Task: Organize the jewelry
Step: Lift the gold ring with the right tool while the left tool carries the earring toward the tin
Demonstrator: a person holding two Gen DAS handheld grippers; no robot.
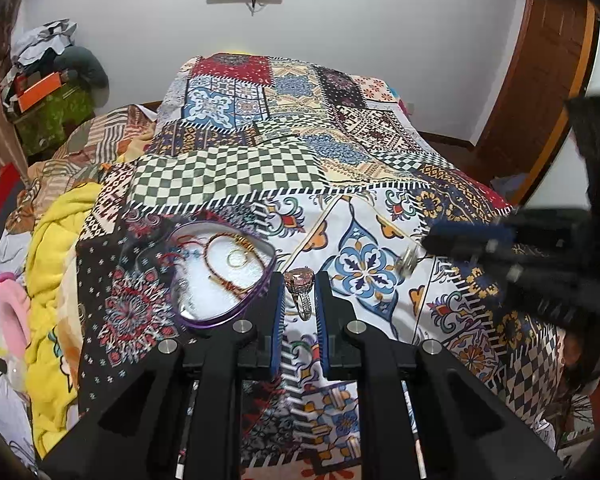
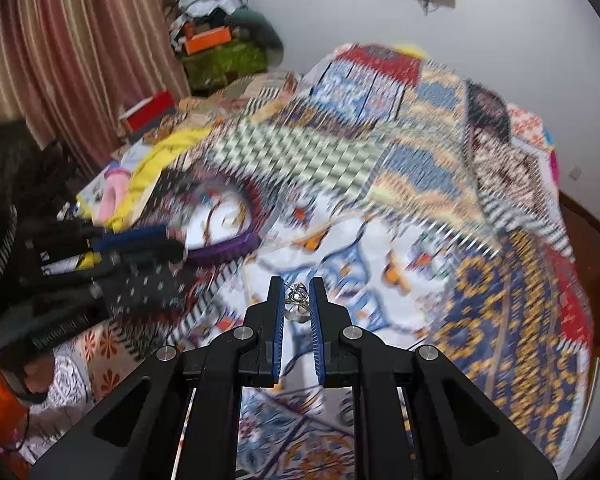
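My left gripper [image 1: 299,280] is shut on a silver ring with a big pink stone [image 1: 299,280], held just right of a purple-rimmed heart-shaped dish [image 1: 220,322] on the patchwork bedspread. The dish holds a red cord bracelet [image 1: 216,258] and a gold ring [image 1: 237,258]. My right gripper [image 2: 298,285] is shut on a small silver ring [image 2: 297,300]; the right wrist view is motion-blurred. In the left wrist view the right gripper [image 1: 416,258] appears blurred at the right, with the silver ring [image 1: 408,260] at its tip. The dish [image 2: 224,254] lies left of the right gripper.
The patchwork bedspread [image 1: 268,136] covers the bed. A yellow blanket [image 1: 56,264] and pink items [image 1: 8,304] lie at the left edge. A red box [image 1: 0,196], an orange box [image 1: 38,90] and piled clutter sit by the curtain. A wooden door [image 1: 540,80] stands at the right.
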